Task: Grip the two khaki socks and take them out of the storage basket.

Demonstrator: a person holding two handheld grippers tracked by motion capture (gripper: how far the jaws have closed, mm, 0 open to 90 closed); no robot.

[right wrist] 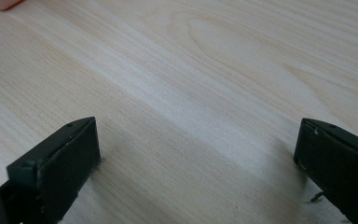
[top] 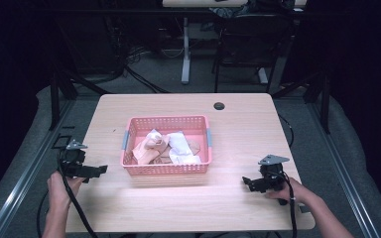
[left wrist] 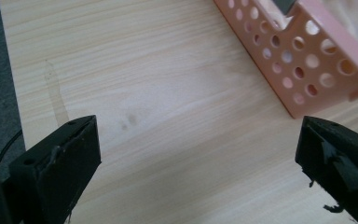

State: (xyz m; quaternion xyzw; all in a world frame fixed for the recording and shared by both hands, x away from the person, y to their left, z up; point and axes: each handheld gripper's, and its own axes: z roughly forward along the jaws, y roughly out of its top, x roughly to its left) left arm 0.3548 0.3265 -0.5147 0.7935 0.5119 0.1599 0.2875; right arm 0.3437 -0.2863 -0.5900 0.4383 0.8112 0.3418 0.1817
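Nearest the person, both grippers rest low at the front of the worktop (top: pixel 238 134), one at each side, and neither holds anything: the left gripper (top: pixel 98 170) has its jaws spread wide over bare wood in the left gripper view, and the right gripper (top: pixel 248 182) stands just as wide in the right gripper view, with only wood grain between its jaws. Ahead of the left gripper and a little to its right sits the pink perforated basket (top: pixel 166 169), its near corner (left wrist: pixel 303 100) just beyond the open jaws; from the right gripper the basket lies well apart, off to its left. Inside the basket lies a heap of crumpled pale wrappers and soft packets (top: pixel 166 146), white and tan, piled against one another; what each one is cannot be told. As I judge it, the work has not begun: everything is in the basket, nothing lies out on the wood, and the whole of the handling is left. Nothing stands between either gripper and the basket; only its wall has to be cleared. Beyond the basket a dark round cable hole (top: pixel 219 105) marks the far edge, and farther off a chair (top: pixel 250 42) stands on the floor.
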